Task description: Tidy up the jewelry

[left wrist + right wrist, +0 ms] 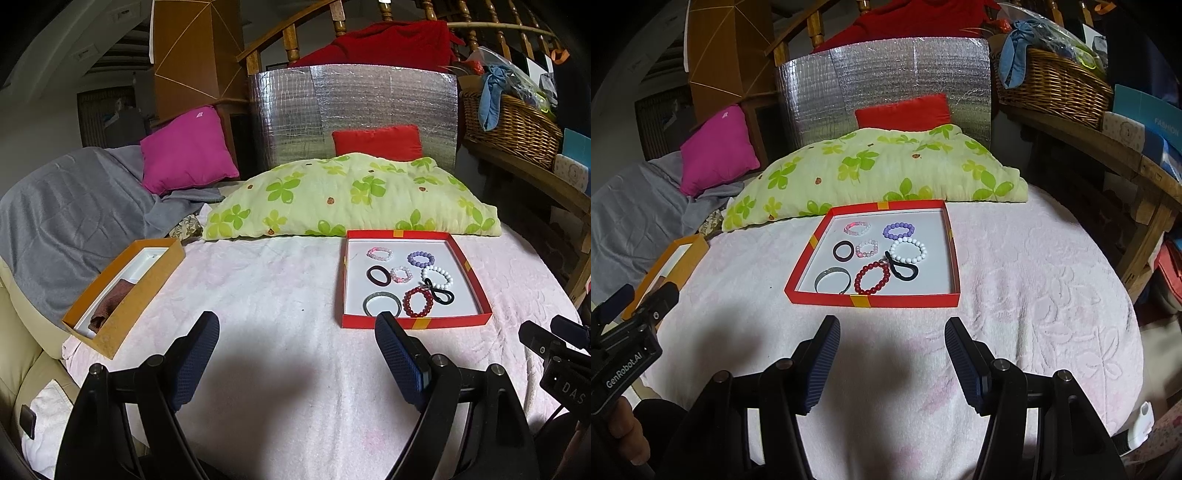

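A pale pink textured blanket (1015, 295) covers the surface; on it the red tray (955, 258) holds 8 bracelets and hair ties, the red bead bracelet (872, 278) nearest; an orange box (144, 291) lies far left; a green clover pillow (351, 195), silver foil panel (351, 110) and wicker basket (1052, 85) stand beyond; left gripper (297, 358) and right gripper (892, 362) hover spread wide, grasping nothing.

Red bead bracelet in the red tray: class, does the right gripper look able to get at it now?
Probably yes. The right gripper is open before the red tray, and the red bead bracelet lies uncovered near its front wall.
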{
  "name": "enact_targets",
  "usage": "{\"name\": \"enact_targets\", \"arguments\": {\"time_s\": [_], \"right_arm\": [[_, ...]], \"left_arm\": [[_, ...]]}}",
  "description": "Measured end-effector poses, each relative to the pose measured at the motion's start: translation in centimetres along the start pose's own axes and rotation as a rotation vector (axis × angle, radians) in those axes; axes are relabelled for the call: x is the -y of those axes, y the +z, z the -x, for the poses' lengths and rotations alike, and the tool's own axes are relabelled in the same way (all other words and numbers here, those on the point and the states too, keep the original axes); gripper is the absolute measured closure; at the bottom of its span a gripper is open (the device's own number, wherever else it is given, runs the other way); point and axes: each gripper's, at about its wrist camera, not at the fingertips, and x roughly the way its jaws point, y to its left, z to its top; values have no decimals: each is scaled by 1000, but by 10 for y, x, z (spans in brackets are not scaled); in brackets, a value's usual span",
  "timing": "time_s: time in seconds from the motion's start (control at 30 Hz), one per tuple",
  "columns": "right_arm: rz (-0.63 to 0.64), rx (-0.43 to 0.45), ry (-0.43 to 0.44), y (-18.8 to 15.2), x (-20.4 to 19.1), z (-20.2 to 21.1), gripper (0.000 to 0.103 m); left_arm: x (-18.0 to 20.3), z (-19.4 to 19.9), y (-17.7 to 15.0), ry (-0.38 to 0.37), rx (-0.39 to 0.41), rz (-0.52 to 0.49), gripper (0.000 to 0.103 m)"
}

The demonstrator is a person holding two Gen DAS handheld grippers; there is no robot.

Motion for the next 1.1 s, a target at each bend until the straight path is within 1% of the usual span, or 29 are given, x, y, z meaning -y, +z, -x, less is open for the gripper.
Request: {"name": "enact_targets", "arguments": {"time_s": [0.37, 0.8, 1.1], "right_arm": [[0, 3, -1, 0, 0, 0, 40], [7, 9, -7, 0, -1, -1, 40], [12, 13, -26, 8, 0, -6, 40]], "left_arm": [[1, -2, -1, 14, -6, -1, 16], [-1, -4, -2, 6, -6, 4, 16], [0, -8, 1, 3, -6, 6, 16]]}}
